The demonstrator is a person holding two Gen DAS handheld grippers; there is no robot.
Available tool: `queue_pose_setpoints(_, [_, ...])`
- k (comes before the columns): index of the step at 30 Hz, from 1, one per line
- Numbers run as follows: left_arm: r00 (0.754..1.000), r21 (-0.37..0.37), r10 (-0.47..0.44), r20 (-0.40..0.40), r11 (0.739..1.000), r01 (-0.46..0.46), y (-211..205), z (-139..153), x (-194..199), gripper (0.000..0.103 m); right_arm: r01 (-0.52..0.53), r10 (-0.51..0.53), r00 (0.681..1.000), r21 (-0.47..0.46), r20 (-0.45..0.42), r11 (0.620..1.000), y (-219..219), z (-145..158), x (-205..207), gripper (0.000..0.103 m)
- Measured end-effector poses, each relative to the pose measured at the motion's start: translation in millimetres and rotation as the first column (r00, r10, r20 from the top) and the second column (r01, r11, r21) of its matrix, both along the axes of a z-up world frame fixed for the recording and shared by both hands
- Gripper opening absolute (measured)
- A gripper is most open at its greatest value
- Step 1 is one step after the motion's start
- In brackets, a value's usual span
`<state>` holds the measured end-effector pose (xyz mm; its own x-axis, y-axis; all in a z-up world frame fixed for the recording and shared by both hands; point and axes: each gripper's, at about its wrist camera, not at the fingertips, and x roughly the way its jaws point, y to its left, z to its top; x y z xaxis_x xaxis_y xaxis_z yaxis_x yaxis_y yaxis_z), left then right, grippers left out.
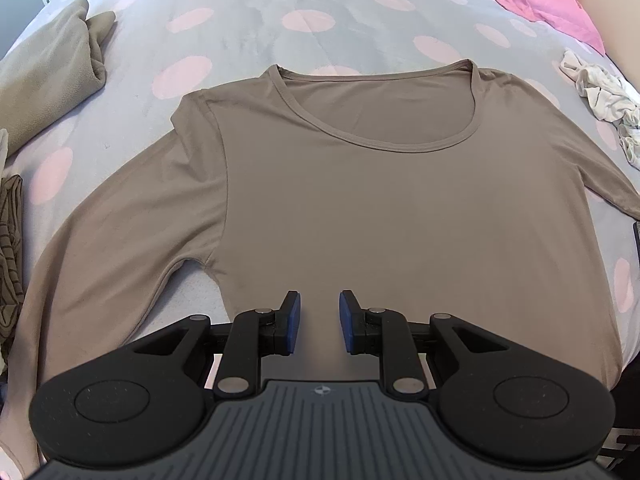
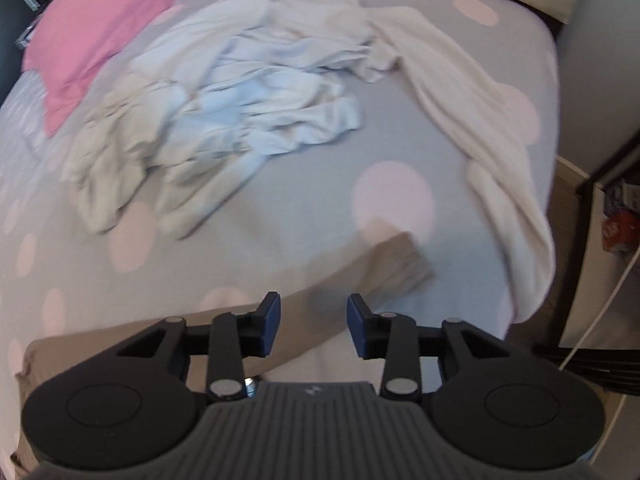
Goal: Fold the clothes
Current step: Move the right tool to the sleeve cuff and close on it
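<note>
Dotted bedspread – left view: whole shirt; right: sleeve.

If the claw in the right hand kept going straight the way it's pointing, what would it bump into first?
Most likely the brown sleeve lying on the dotted bedspread. The right claw points steeply down with its jaws apart, and the sleeve runs right under the gap. The picture is blurred, so the depth is a guess.

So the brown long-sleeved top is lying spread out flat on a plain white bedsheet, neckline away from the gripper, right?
Not quite. The sheet is grey with pink dots, not plain white, as the left wrist view shows. The rest holds: the brown top lies spread flat, its neckline away from the left gripper.
</note>
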<state>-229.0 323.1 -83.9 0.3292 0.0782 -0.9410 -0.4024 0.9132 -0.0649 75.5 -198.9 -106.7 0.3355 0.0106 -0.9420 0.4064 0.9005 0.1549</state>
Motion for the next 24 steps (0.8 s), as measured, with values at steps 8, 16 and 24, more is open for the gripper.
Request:
queue_pose_setpoints(8, [1.000,0.006,-0.007,-0.030,1.000,0.007,-1.2,-7.2,2.6,0.019,0.183,-0.179,0.979,0.036,-0.096,0.982,-40.6,-26.2,0.3,0.039])
queue_pose_setpoints(16, [0.998,0.018,-0.027,-0.058,0.999,0.028,-4.7,-16.2,4.9,0.019,0.163,-0.160,0.983,0.029,-0.087,0.986,-41.5,-30.0,16.7,0.021])
queue_pose_setpoints(24, [0.997,0.034,-0.044,-0.063,0.998,0.046,-8.2,-18.7,4.8,0.019,0.103,-0.103,0.993,-0.001,-0.052,0.995,-30.2,-24.0,16.6,0.004])
